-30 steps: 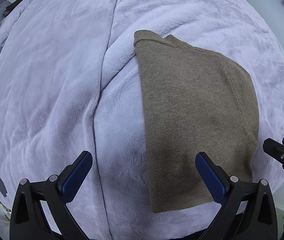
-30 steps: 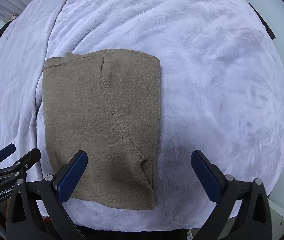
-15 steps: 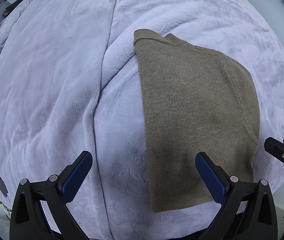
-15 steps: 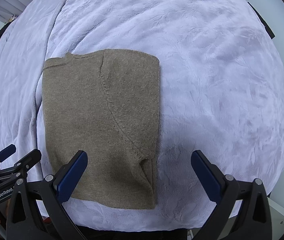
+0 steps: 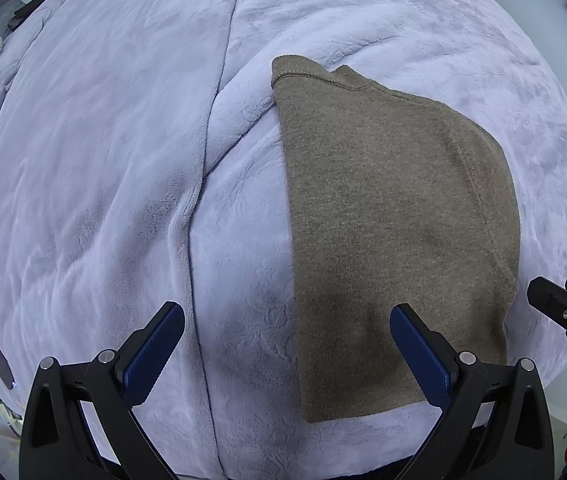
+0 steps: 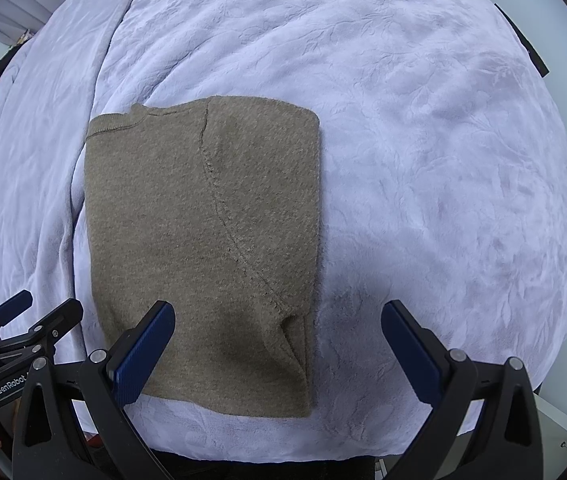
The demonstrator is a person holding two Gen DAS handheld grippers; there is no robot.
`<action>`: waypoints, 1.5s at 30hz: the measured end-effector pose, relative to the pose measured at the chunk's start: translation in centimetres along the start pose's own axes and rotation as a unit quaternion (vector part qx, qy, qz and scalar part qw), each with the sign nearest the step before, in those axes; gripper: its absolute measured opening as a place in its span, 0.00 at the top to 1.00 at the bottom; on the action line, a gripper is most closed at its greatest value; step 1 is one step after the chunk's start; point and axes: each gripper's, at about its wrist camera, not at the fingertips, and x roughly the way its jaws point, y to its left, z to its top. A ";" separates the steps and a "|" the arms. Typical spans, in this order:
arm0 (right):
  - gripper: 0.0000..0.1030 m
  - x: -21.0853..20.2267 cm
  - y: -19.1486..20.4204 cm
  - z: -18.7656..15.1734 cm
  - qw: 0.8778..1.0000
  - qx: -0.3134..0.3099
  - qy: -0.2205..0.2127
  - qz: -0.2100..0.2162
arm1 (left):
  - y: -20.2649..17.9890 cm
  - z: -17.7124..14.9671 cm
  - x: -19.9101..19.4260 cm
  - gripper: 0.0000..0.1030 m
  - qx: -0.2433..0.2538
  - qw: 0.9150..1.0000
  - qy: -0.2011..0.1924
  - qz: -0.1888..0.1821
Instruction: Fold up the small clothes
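Folded olive knit sweater (image 6: pixel 203 248) lay on a lavender plush blanket (image 6: pixel 423 160).
Left gripper (image 5: pixel 287 344), marked "GenRobot", and right gripper (image 6: pixel 277 342) hovered, fingers apart.

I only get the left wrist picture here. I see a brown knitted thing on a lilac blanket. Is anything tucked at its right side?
Observer: Yes. The right wrist view shows the brown sweater with folded layers stacked along its right edge near the bottom corner.
Operator: Is the other tool holding it?
Observer: No. The right gripper is open, one finger over the sweater, one over the lilac blanket.
Operator: Anything past the blanket's right edge?
Observer: A thin dark strap lies at the far right edge.
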 end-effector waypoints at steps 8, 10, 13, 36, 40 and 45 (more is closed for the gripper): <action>0.00 0.0 0.0 0.0 1.000 0.000 0.000 0.000 | 0.0 0.0 0.0 0.00 0.000 1.000 0.000 0.000; 0.00 0.0 0.0 0.0 1.000 0.000 0.000 0.000 | 0.0 -0.1 0.0 0.00 -0.001 1.000 0.000 0.001; 0.00 0.0 0.0 0.0 1.000 0.000 0.000 0.000 | 0.0 -0.1 0.0 0.00 -0.001 1.000 0.001 0.001; 0.00 -0.1 0.2 0.2 1.000 -0.002 -0.001 -0.003 | -0.1 -0.1 0.0 0.00 -0.008 1.000 0.002 0.008; 0.00 -0.1 0.2 0.1 1.000 -0.002 -0.001 -0.003 | -0.2 0.0 0.0 0.00 -0.006 1.000 0.000 0.009; 0.00 -0.1 0.2 0.0 1.000 -0.002 -0.001 -0.003 | -0.3 -0.1 -0.1 0.00 -0.008 1.000 -0.002 0.009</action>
